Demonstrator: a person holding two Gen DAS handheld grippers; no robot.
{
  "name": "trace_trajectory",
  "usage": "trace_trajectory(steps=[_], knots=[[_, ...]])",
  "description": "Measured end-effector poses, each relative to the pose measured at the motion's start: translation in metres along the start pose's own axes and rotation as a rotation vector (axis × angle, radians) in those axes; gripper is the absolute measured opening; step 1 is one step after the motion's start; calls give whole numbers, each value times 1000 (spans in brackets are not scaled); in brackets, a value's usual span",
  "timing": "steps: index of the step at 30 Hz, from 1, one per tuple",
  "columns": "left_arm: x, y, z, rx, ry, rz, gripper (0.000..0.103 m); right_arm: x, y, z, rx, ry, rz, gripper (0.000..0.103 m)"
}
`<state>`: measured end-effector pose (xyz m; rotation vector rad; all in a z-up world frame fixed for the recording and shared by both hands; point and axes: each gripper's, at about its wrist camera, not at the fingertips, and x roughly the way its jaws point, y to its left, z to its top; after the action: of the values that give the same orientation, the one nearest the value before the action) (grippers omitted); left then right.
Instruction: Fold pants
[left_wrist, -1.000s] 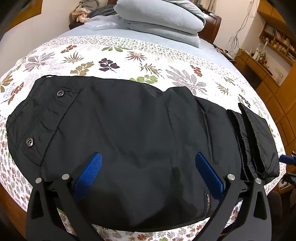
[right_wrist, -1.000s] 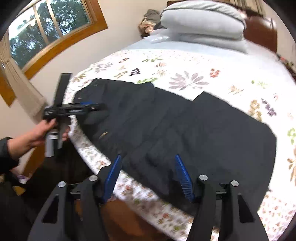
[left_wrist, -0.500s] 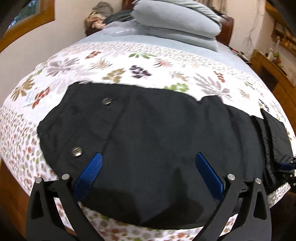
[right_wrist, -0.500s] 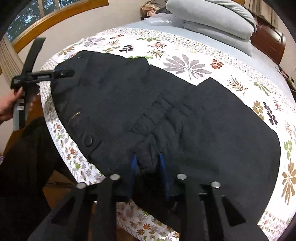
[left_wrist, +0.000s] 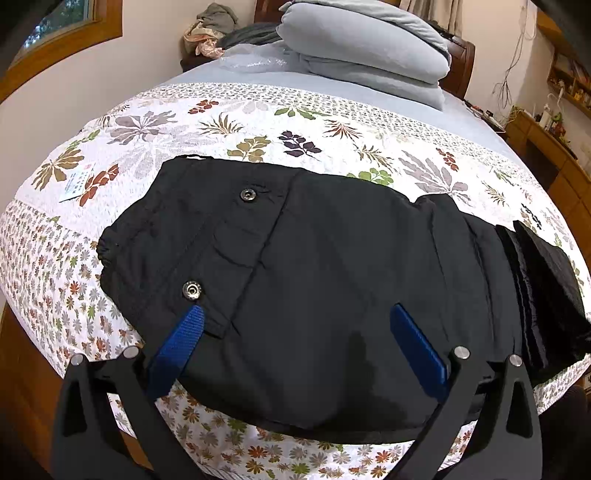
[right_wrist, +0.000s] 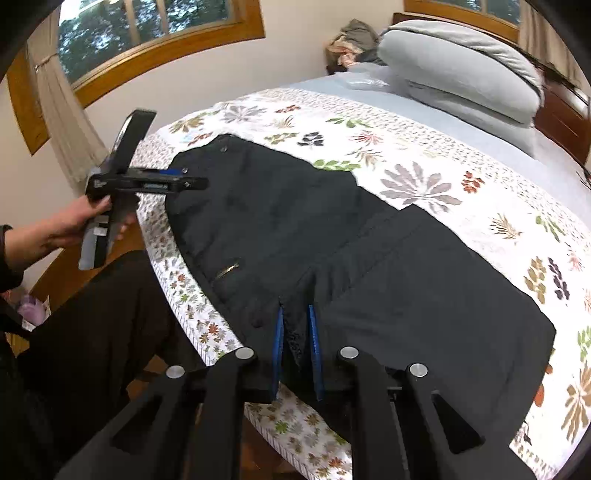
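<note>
Black pants (left_wrist: 332, 280) lie flat across the near end of a bed with a floral quilt (left_wrist: 258, 122); they also fill the middle of the right wrist view (right_wrist: 369, 258). The waistband with two snap buttons is at the left, the folded legs at the right. My left gripper (left_wrist: 295, 314) is open and empty, hovering over the waist end; it also shows in the right wrist view (right_wrist: 173, 181) held in a hand. My right gripper (right_wrist: 295, 314) is shut on a pinch of the pants fabric at the near edge.
Stacked grey pillows (left_wrist: 365, 48) and a heap of clothes (left_wrist: 214, 26) sit at the head of the bed. A wooden bed frame (right_wrist: 561, 118), a window (right_wrist: 147, 26) and wooden cabinets (left_wrist: 554, 155) surround it. My legs (right_wrist: 92, 332) are by the bed edge.
My right gripper closed from open onto the pants fabric at the near edge. My left gripper stayed open and shifted toward the waistband end.
</note>
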<state>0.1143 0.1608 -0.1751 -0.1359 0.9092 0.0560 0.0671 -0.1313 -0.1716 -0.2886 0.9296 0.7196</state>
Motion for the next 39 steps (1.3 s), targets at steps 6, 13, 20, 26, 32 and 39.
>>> trace_trajectory(steps=[6, 13, 20, 26, 32, 39], knots=[[-17, 11, 0, -11, -7, -15, 101, 22, -14, -12, 116, 53, 65, 32], [-32, 77, -20, -235, 36, -32, 101, -17, -7, 5, 104, -43, 71, 71], [-6, 112, -22, -408, 64, -68, 101, -23, -7, 39, 163, -120, 116, 71], [12, 110, -10, -377, 74, -81, 101, -11, 0, 50, 142, -83, 69, 71], [21, 98, 2, -267, 63, -44, 101, 7, 1, 58, 159, -35, 40, 71], [26, 93, 7, -238, 81, -12, 100, 33, 13, 70, 140, 34, 24, 71]])
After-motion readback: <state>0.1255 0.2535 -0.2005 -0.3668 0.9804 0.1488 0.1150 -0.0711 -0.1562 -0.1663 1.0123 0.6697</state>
